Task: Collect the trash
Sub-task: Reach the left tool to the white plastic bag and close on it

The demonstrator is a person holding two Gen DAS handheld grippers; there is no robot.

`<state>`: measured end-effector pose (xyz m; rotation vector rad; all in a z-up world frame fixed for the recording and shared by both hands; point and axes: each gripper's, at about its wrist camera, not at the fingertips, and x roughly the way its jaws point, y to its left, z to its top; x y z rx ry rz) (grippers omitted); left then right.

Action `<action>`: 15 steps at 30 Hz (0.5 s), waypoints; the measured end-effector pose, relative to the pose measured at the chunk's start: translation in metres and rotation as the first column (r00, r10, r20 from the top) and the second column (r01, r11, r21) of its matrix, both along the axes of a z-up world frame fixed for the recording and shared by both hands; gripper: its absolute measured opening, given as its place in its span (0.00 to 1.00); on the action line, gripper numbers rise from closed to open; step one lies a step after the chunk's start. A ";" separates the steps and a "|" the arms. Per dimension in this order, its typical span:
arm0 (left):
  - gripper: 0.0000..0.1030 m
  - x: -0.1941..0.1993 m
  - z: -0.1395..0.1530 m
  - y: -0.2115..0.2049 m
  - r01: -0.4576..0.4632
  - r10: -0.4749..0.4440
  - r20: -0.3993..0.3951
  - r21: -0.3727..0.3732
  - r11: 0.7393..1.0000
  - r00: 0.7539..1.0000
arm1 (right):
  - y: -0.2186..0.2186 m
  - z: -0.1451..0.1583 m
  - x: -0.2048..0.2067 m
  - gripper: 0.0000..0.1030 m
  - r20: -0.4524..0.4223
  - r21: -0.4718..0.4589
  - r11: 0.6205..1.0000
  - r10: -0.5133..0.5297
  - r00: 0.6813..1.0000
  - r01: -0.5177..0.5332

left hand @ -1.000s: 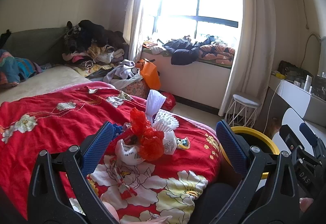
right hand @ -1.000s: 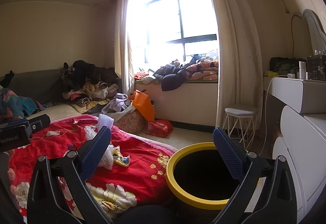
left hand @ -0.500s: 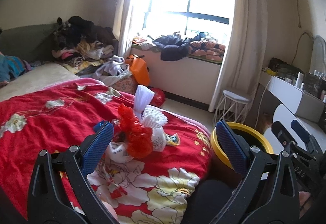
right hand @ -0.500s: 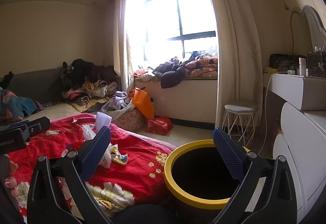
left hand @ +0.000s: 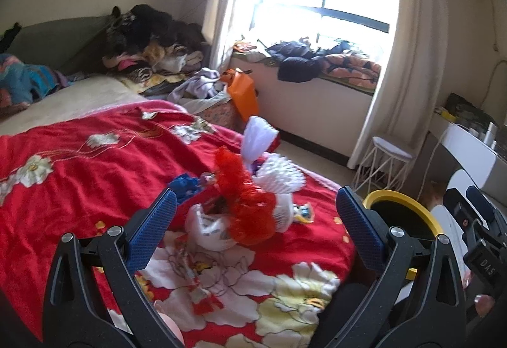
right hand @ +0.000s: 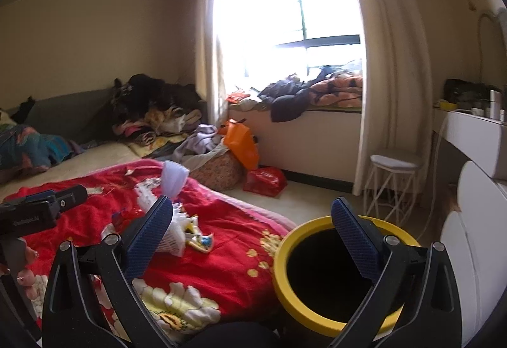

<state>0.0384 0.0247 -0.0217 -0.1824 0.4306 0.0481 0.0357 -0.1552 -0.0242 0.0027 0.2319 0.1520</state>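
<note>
- While I hold both tools over the foot of the bed, the left gripper has its jaws spread wide with nothing between them, pointed at the trash pile.
- The right gripper is likewise wide apart and empty, its right finger over the mouth of the yellow-rimmed bin.
- The bin looks dark inside; I cannot tell whether anything lies in it.
- The trash sits bunched on the red floral blanket near the bed's foot corner: a red crinkled bag on top, a white plastic bag touching it on the left, white foam netting behind, a small colourful wrapper just beside.
- The bin stands on the floor just beside the bed's edge, between the bed and the white dresser.
- Open floor lies beyond the bin toward the white stool and the window seat.
- The blanket between the trash and my left gripper is bare.
</note>
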 end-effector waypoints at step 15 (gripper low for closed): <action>0.90 0.007 -0.007 0.064 -0.147 0.146 -0.046 -0.030 0.989 0.988 | 0.064 -0.008 0.056 0.94 -0.140 0.005 0.969 0.244 0.960 -0.245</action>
